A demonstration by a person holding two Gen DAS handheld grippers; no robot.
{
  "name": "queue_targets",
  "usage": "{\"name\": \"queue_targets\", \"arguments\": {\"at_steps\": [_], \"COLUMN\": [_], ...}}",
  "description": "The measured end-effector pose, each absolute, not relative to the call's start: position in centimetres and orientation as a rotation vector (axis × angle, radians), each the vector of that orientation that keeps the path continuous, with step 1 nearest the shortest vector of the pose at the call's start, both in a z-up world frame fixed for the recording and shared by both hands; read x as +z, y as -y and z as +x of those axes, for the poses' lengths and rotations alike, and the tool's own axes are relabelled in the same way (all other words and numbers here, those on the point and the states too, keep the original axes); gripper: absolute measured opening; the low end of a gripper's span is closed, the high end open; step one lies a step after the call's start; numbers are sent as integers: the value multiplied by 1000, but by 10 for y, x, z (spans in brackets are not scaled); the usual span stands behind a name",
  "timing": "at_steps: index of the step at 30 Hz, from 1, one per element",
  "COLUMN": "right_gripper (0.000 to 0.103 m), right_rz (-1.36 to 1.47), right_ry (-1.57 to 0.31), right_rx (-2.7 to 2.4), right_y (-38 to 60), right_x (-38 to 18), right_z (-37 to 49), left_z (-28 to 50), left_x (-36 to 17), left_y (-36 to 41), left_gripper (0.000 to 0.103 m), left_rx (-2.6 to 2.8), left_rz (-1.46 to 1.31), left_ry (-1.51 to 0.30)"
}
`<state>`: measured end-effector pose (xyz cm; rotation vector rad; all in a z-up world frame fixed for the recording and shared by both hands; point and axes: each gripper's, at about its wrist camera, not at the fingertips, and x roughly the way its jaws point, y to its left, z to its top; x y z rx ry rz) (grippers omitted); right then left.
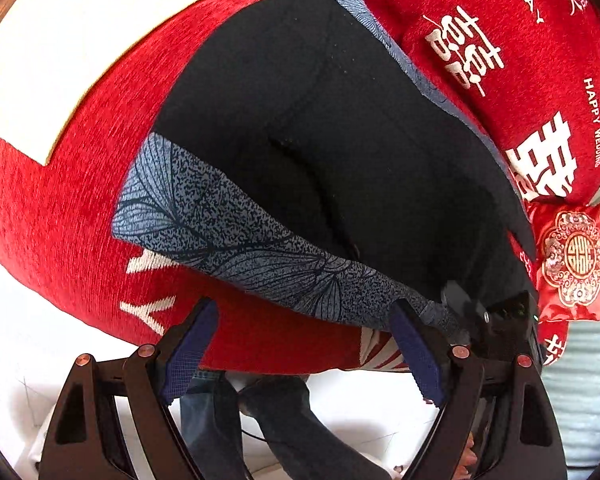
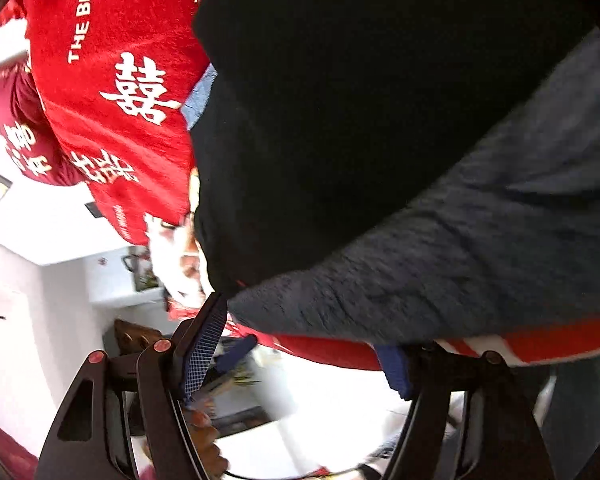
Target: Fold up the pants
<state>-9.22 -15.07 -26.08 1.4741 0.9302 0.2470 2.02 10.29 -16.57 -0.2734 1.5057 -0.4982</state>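
Observation:
Black pants (image 1: 340, 128) with a blue-grey leaf-print band (image 1: 236, 236) lie folded on a red cushioned surface (image 1: 80, 184). My left gripper (image 1: 304, 344) is open, its blue-padded fingers just in front of the printed band at the near edge, holding nothing. The right gripper shows in the left wrist view as a dark body at the pants' near right corner. In the right wrist view the pants (image 2: 380, 120) fill the frame and the grey band (image 2: 440, 272) lies just above my open right gripper (image 2: 308, 344).
A red cushion with white wedding characters (image 1: 500, 60) lies beyond the pants. A small red embroidered pouch (image 1: 572, 260) sits at right. A cream cloth (image 1: 60, 40) lies at far left. The person's jeans-clad legs (image 1: 280, 420) and white floor are below.

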Motion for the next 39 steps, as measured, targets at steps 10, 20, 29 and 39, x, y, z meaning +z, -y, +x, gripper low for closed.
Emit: {"name": "queue_targets", "arguments": {"at_steps": [10,20,29,39], "right_gripper": [8,12,51,6], "right_rz": [1470,1358,1486,1641], "right_ry": [-902,-1000,-913,-730], "right_rx": [367,386,113,-21], "right_y": [141,148,219,252], "right_x": [-229,-227,-264,-252], "right_z": [-94,-96,-174,-196], "left_z": [23,60,68,68], "left_x": [-170,-177,-168,-166], "left_y": [-105,-82,-65,-62], "left_gripper": [89,31,31,27], "left_rx": [-517,-497,-579,-580], "left_rz": [-526,-530,-382,-297], "left_ry": [-1540,-1451,-1476,-1499]}}
